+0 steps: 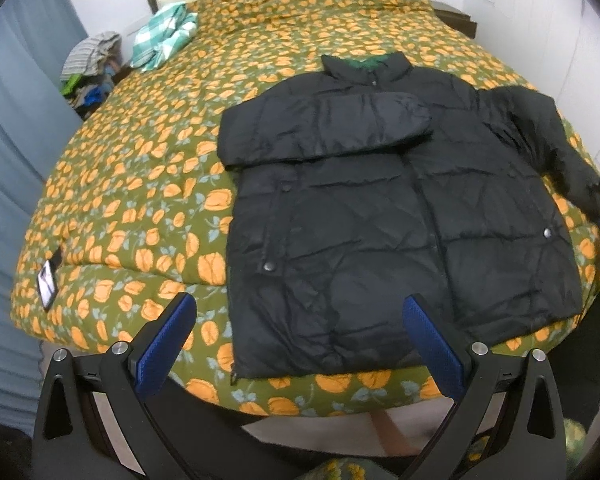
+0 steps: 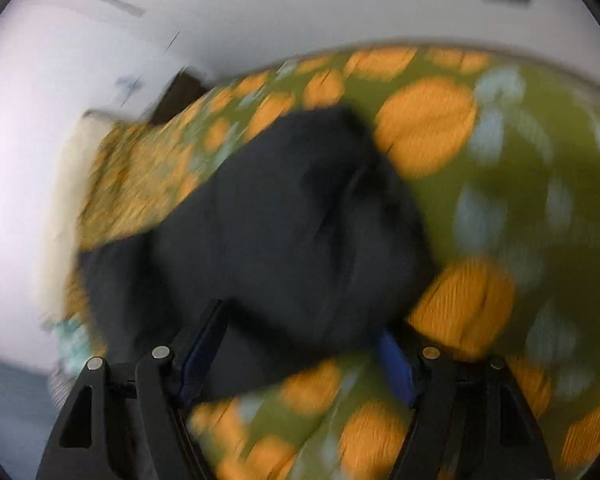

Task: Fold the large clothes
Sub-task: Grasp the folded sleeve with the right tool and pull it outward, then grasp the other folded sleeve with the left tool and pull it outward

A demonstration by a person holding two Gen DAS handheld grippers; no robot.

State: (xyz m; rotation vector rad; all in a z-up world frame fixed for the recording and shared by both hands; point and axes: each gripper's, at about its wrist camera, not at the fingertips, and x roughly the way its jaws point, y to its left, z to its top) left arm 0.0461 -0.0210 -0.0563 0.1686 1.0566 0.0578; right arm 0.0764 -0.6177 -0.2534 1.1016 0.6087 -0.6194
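- Jacket [image 1: 380,208], black and padded, lay face up near the bed's [image 1: 140,184] foot edge, toward its right side, collar pointing to the headboard.
- Phone [image 1: 47,280] rested near the bed's left edge; a checked cloth [image 1: 164,36] lay toward the far left corner, both well apart from the jacket.
- Left sleeve [image 1: 324,124] already lay across the chest, probably as the first fold.
- Left gripper [image 1: 300,320] hovered over the hem with jaws apart, holding nothing.
- Right sleeve [image 2: 300,220] remained spread toward the right edge.
- Right gripper [image 2: 300,352] straddled its cuff, jaws apart; the blurred view hid any contact, though a grasp for folding seemed intended.
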